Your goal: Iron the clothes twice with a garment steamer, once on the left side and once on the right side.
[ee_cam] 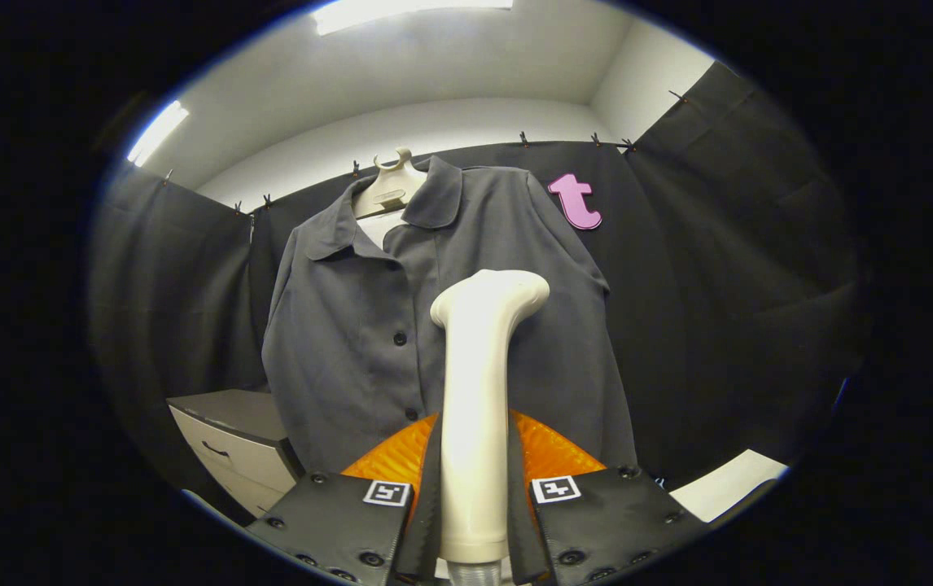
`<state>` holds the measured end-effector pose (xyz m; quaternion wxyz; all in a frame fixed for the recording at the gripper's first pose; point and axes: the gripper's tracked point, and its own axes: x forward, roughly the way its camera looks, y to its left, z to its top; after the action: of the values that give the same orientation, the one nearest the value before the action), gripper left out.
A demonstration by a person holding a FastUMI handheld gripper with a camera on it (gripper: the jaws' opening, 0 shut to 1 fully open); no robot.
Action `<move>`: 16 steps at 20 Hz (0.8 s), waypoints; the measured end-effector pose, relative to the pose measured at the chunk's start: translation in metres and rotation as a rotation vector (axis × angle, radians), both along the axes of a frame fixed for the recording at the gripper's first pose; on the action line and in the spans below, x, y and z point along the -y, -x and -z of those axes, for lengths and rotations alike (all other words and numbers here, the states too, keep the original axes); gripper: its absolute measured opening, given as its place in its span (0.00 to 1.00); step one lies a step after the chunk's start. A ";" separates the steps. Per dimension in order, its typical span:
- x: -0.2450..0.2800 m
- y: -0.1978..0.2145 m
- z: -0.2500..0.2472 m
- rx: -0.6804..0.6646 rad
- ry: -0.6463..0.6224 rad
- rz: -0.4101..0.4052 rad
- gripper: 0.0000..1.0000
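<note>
The claw [473,496] is clamped on the garment steamer [479,391], both fingers pressing its handle. Its head stands just ahead, before the grey shirt [352,325] hanging on a hanger [389,187].

A grey drawer cabinet [230,439] stands against the black cloth wall [727,268]

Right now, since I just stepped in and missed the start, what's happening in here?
The hand-held tool is shut on the handle of a cream plastic garment steamer, holding it upright with its head in front of a dark grey button-up shirt. The shirt hangs on a pale hanger against the black cloth wall.
</note>
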<state>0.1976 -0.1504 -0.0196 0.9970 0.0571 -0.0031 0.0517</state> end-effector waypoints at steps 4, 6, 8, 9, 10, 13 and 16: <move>0.001 0.009 0.017 -0.027 0.002 0.002 0.40; 0.002 0.015 0.028 -0.044 -0.005 0.001 0.40; 0.003 0.022 0.038 -0.059 -0.009 0.001 0.40; 0.004 0.024 0.045 -0.070 -0.008 0.005 0.40; 0.005 0.025 0.051 -0.083 -0.009 0.008 0.40; 0.008 0.033 0.070 -0.124 -0.019 0.013 0.40; 0.010 0.040 0.087 -0.159 -0.017 0.022 0.41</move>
<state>0.1575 -0.1609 -0.1070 0.9941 0.0697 0.0749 0.0362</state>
